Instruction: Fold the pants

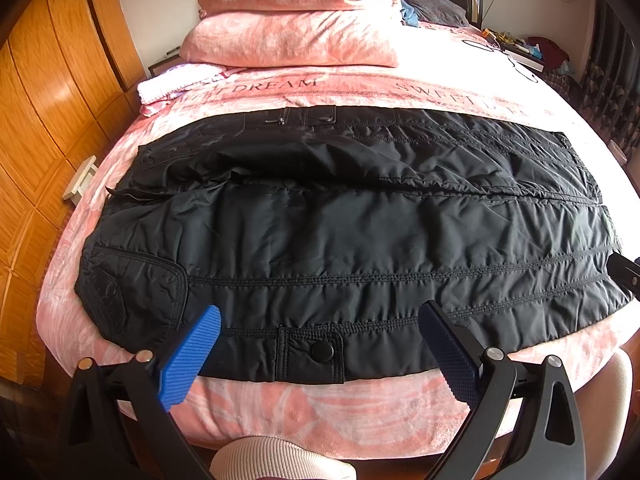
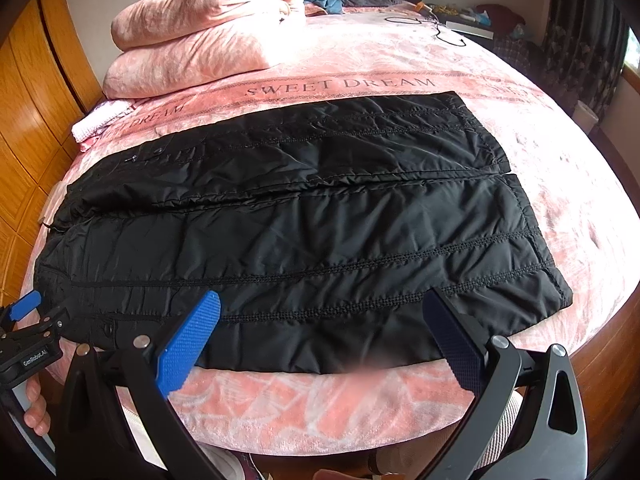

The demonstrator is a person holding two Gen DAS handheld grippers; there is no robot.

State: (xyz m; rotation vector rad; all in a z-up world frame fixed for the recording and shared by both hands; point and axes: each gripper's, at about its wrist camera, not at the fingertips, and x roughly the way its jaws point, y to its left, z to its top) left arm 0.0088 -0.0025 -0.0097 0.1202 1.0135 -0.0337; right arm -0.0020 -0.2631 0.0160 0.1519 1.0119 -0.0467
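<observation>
A pink bedspread (image 1: 360,412) printed with "SWEET DREAM" covers the bed. Two pink pillows (image 1: 296,16) are stacked at its far left side. A folded white towel (image 1: 168,86) lies just beside them. Orange wooden wardrobe doors (image 1: 44,120) line the left wall.

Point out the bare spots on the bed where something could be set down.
Free: the pink bedspread right of the black pants, and the strip between the pants and the near edge of the bed. Crowded: the far left corner, with stacked pillows and a folded white cloth.
</observation>
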